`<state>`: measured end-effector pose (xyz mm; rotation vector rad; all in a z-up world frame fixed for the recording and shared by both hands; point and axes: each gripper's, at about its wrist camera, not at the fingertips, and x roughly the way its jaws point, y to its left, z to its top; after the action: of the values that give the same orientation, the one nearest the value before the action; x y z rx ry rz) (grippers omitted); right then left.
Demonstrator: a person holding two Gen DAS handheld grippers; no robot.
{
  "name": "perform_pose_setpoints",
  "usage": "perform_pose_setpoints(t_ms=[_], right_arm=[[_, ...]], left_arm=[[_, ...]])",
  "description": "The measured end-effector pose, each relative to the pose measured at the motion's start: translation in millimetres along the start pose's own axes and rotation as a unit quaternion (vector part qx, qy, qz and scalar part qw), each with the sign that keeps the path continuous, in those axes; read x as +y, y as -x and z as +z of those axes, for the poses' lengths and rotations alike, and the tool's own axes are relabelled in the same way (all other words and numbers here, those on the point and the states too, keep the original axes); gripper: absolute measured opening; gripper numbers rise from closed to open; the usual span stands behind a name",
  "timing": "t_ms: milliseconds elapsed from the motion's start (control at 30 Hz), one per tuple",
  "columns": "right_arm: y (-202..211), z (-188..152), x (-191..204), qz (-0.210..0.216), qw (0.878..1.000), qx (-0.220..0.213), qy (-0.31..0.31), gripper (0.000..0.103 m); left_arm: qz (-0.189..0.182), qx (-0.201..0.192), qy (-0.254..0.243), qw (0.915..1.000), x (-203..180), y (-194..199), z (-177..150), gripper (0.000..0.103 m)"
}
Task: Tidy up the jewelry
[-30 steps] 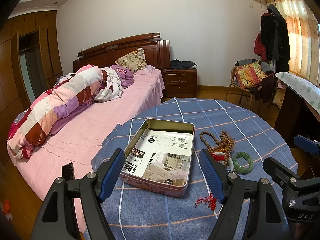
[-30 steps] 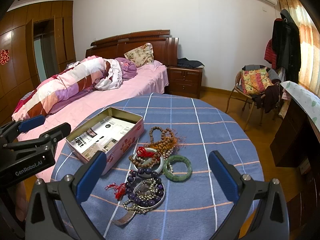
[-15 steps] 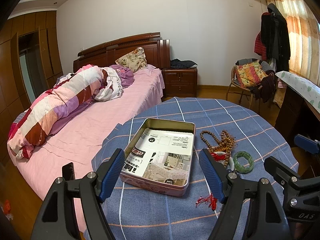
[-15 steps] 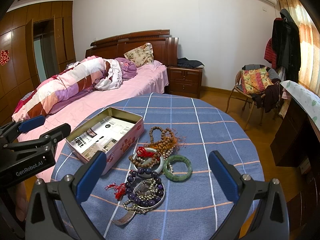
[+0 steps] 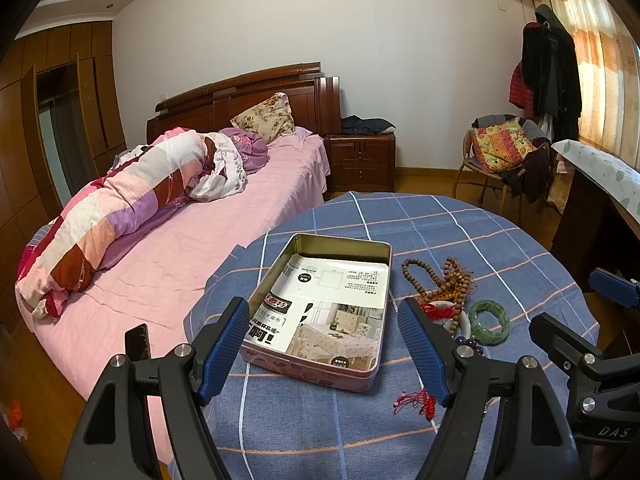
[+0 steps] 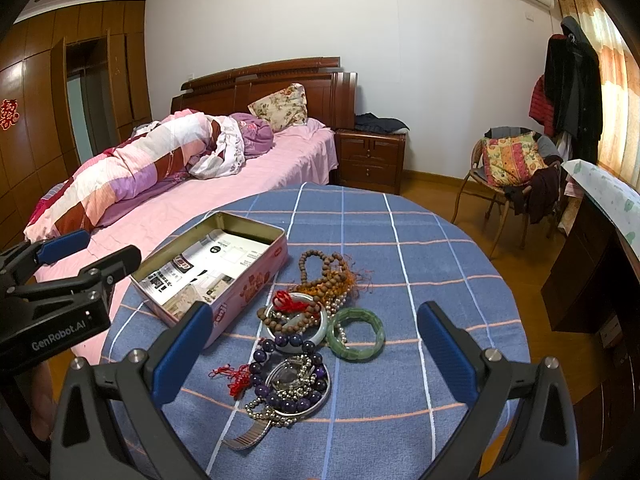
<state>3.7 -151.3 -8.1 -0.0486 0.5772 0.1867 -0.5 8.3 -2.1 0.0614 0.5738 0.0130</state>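
An open pink tin box (image 5: 316, 364) (image 6: 256, 284) lined with printed paper sits on the blue checked round table (image 5: 420, 220) (image 6: 400, 240). To its right lies a jewelry pile: brown wooden beads (image 6: 328, 272), a white bangle with red cord (image 6: 316, 332), a green jade bangle (image 6: 356, 338) (image 5: 489, 322), purple beads (image 6: 280, 376), silver chains (image 6: 276, 412) and a red tassel (image 6: 236, 378) (image 5: 416, 400). My left gripper (image 5: 324, 350) is open and empty, hovering before the box. My right gripper (image 6: 316, 354) is open and empty above the pile.
A pink bed (image 6: 240, 184) with a rolled quilt lies left of the table. A nightstand (image 6: 370, 156) stands by the headboard. A chair with cushions (image 6: 512, 168) and a dark desk (image 6: 600, 240) stand at the right.
Both grippers have held nearly still, with only a very slight drift of the views. Nothing on the table has moved.
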Motion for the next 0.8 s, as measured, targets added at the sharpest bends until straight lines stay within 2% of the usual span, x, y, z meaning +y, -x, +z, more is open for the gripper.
perform_pose_setpoints(t_ms=[300, 500, 667, 800], right_arm=[[-8, -12, -5, -0.005, 1.000, 0.015, -0.004, 0.103], [-25, -21, -33, -0.019, 0.999, 0.042, -0.019, 0.103], [-39, -27, -68, -0.039, 0.996, 0.065, -0.052, 0.103], [-59, -27, -88, -0.042, 0.992, 0.091, -0.075, 0.089]], left_arm=[[0.000, 0.019, 0.001, 0.9998, 5, -10, -11, 0.077], [-0.011, 0.047, -0.003, 0.9988, -4, -30, -20, 0.076], [-0.043, 0.057, -0.022, 0.9972, -24, -42, -21, 0.076], [-0.052, 0.069, -0.043, 0.9954, -46, -57, -21, 0.076]])
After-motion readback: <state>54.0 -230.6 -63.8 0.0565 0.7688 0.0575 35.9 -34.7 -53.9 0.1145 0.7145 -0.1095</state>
